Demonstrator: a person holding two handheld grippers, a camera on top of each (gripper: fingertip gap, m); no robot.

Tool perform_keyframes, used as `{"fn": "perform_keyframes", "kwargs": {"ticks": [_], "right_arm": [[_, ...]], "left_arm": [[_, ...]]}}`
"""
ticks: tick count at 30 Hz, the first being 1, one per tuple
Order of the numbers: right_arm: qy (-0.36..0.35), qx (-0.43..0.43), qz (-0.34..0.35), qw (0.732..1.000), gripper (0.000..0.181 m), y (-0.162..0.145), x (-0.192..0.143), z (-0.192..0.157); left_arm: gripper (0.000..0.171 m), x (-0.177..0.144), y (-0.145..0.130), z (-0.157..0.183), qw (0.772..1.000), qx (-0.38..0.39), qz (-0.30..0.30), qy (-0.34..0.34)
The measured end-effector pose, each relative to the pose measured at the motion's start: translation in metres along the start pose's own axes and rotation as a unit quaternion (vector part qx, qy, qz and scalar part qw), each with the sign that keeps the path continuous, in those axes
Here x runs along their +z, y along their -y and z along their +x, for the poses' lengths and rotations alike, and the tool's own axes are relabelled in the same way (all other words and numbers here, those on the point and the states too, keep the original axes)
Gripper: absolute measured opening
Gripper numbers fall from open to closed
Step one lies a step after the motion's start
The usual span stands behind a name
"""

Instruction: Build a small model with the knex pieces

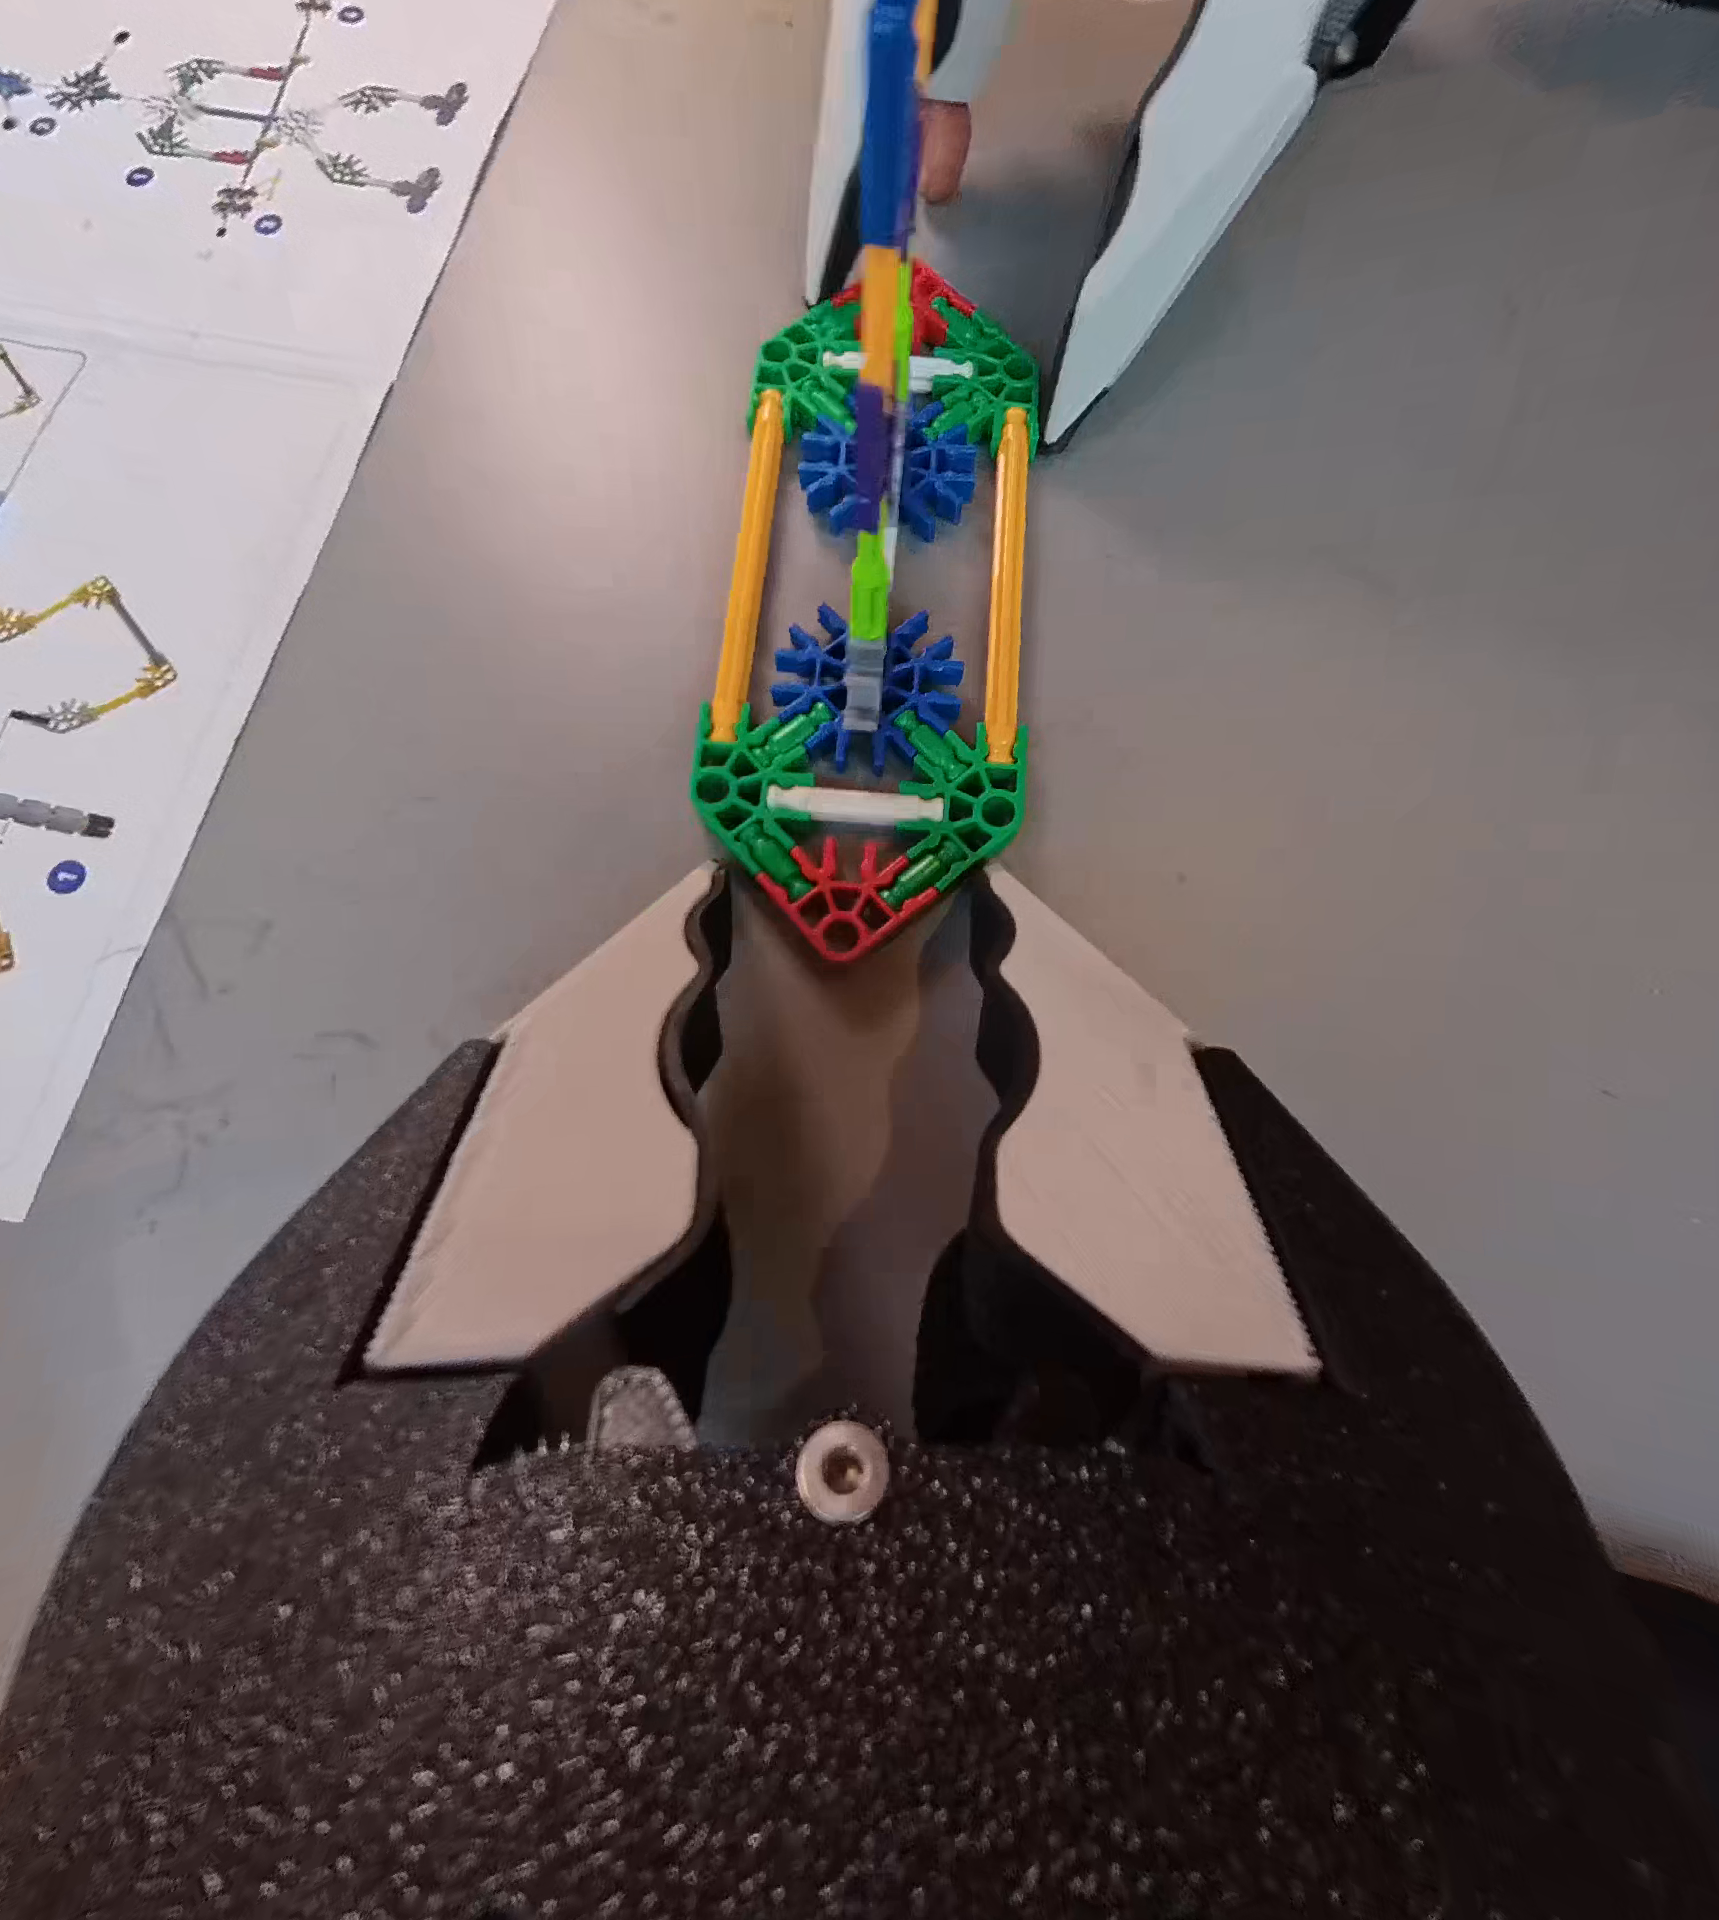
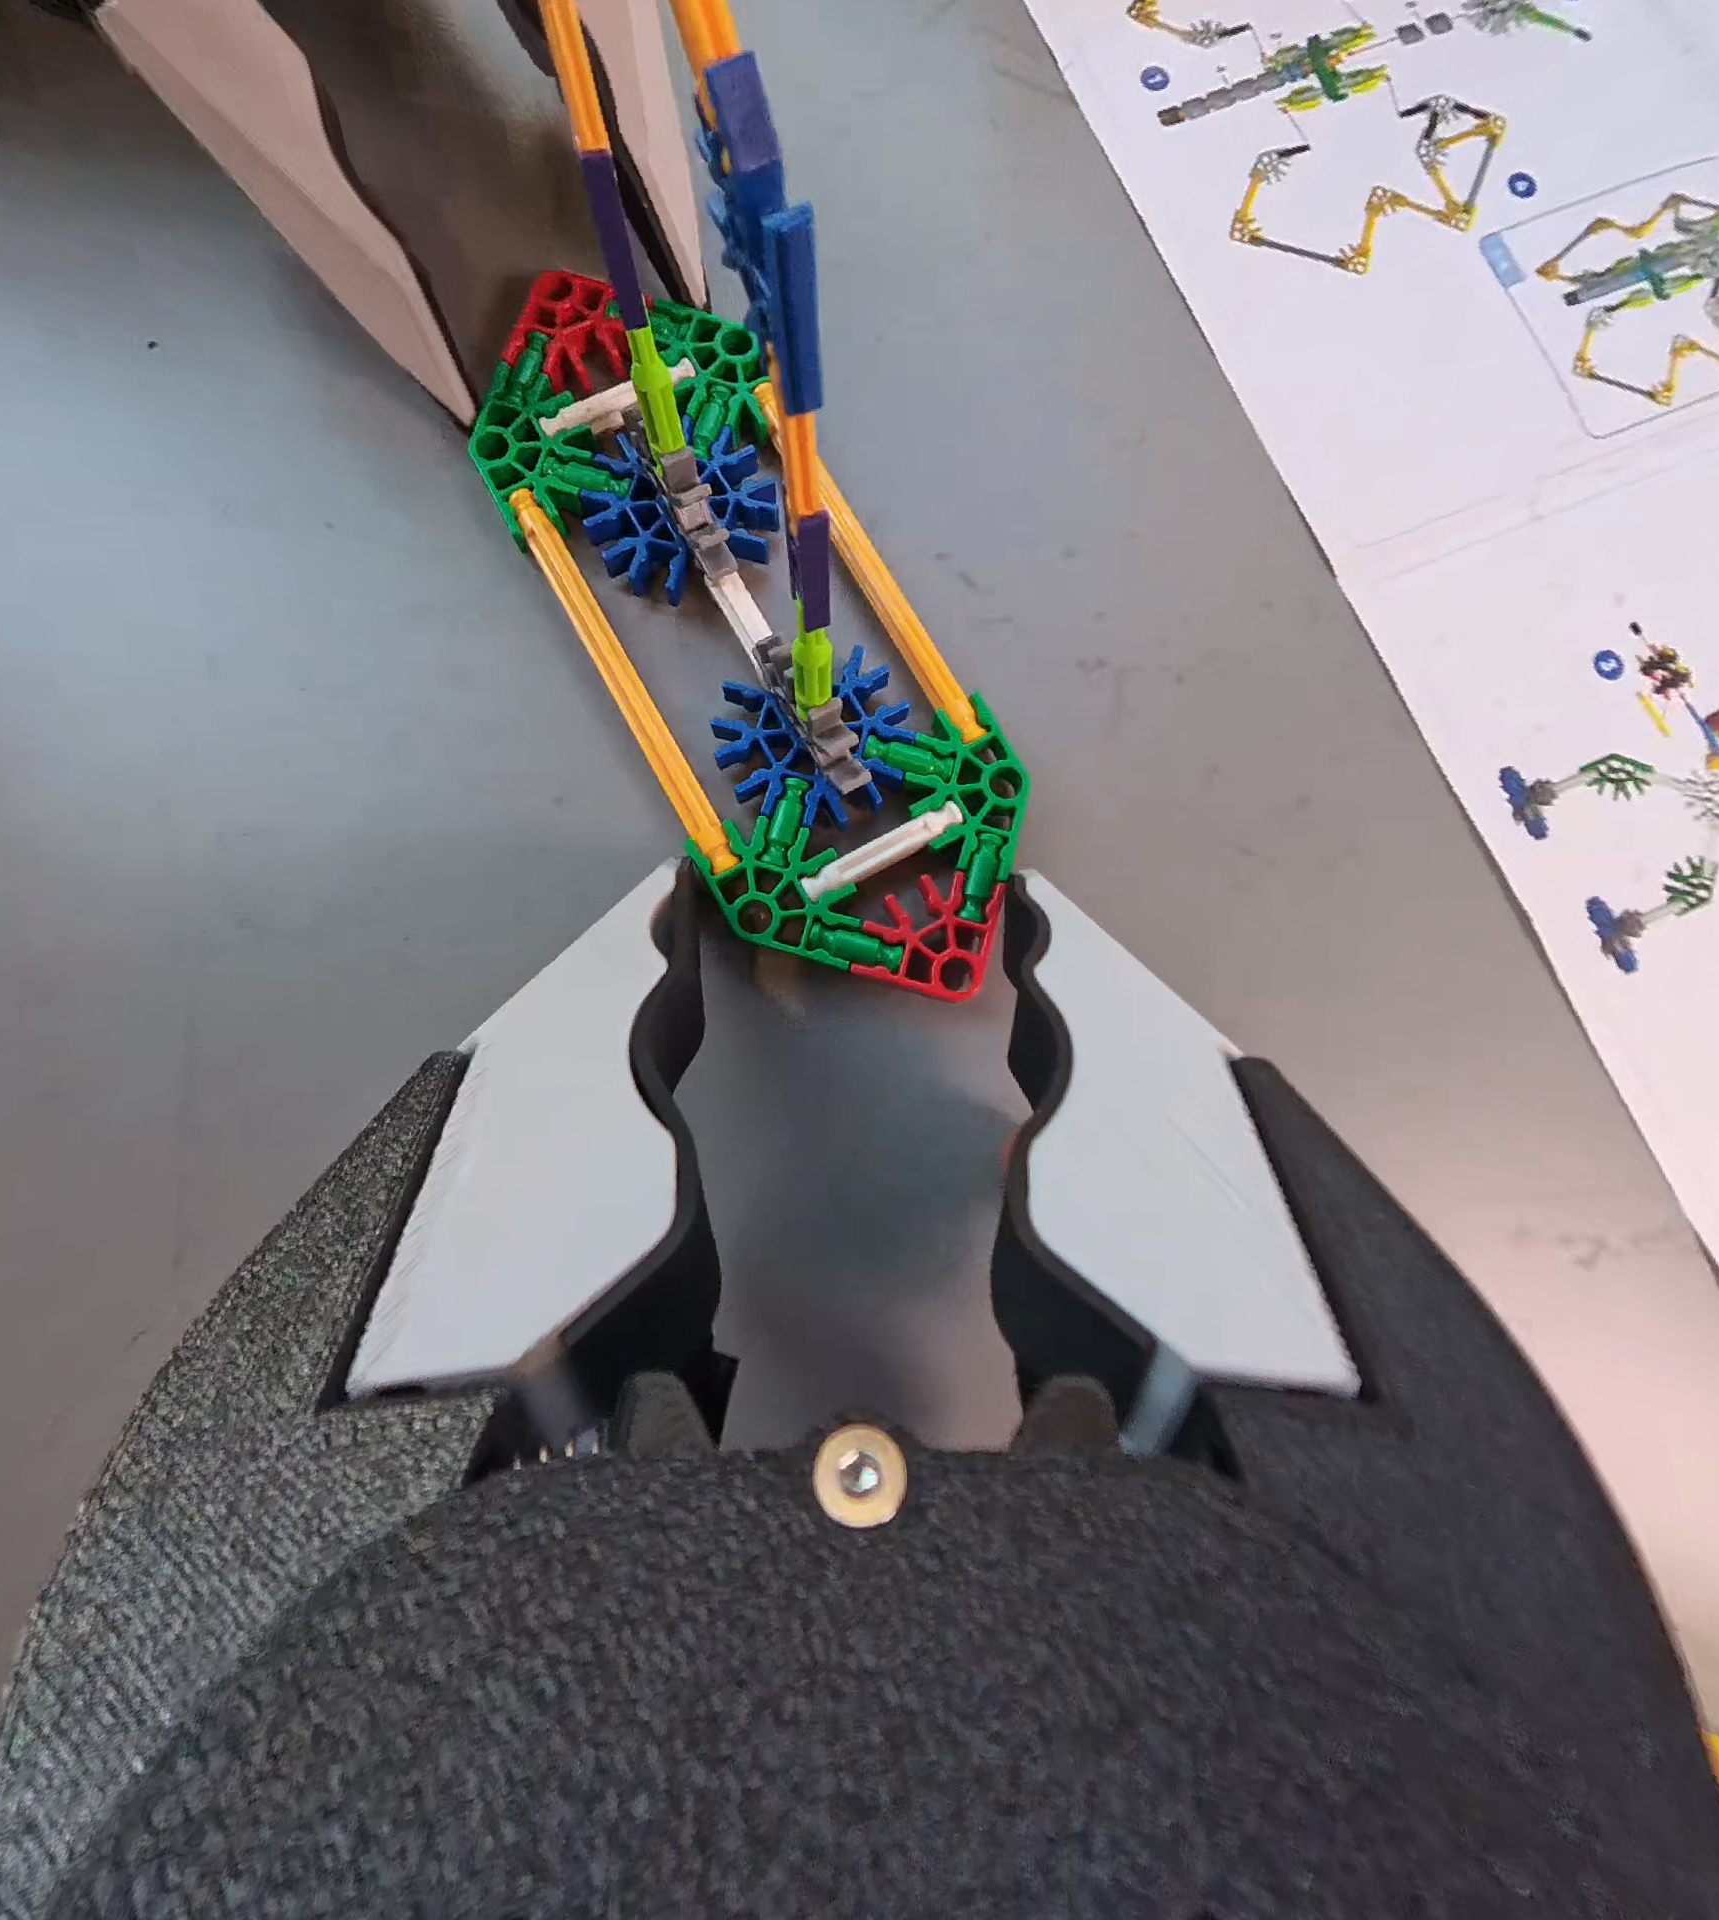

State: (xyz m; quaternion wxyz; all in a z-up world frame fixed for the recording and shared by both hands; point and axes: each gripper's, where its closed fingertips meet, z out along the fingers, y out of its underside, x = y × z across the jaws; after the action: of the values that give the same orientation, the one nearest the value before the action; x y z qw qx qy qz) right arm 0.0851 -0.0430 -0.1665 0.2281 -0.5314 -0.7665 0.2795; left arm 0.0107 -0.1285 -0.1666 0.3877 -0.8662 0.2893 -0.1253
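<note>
I'm holding my left hand-held gripper [image 1: 850, 894] open, its fingertips flanking the red connector end [image 1: 842, 906] of the toy rod-and-connector model [image 1: 865, 634], which is lying flat on the grey bench [image 1: 1406, 727]. My right hand-held gripper [image 2: 847, 883] is also spread open, tips just beside the model's opposite end [image 2: 876, 904]. Orange rods with blue pieces [image 2: 767, 260] are standing up from the model. An instruction sheet [image 1: 159, 416] is lying beside it.
</note>
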Motion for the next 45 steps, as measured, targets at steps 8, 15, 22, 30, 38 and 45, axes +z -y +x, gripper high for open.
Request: {"fn": "perform_keyframes", "kwargs": {"ticks": [8,15,22,30,38,45], "right_arm": [[-0.046,0.132,0.013,0.99,0.055,0.001,-0.003,0.026],[0.035,0.221,0.048,0.973,0.055,0.005,-0.012,0.023],[0.09,0.267,0.084,0.956,0.053,0.008,-0.018,0.022],[-0.01,0.068,0.084,0.994,0.052,0.004,-0.019,0.02],[-0.208,-0.167,0.061,0.962,0.008,0.01,-0.027,0.031],[-0.176,-0.179,0.043,0.967,0.011,0.003,-0.022,0.018]], "left_arm": [[0.02,-0.004,0.005,-0.052,0.995,-0.08,0.032,0.05],[0.049,-0.014,0.026,-0.053,0.989,0.033,0.08,0.119],[0.015,0.005,0.03,-0.046,0.977,0.141,0.043,0.153],[0.009,-0.004,0.033,-0.047,0.967,0.169,0.06,0.18],[0.009,-0.004,0.031,-0.044,0.965,0.178,0.058,0.183],[0.016,-0.005,0.023,-0.034,0.975,0.155,0.056,0.146]]}}
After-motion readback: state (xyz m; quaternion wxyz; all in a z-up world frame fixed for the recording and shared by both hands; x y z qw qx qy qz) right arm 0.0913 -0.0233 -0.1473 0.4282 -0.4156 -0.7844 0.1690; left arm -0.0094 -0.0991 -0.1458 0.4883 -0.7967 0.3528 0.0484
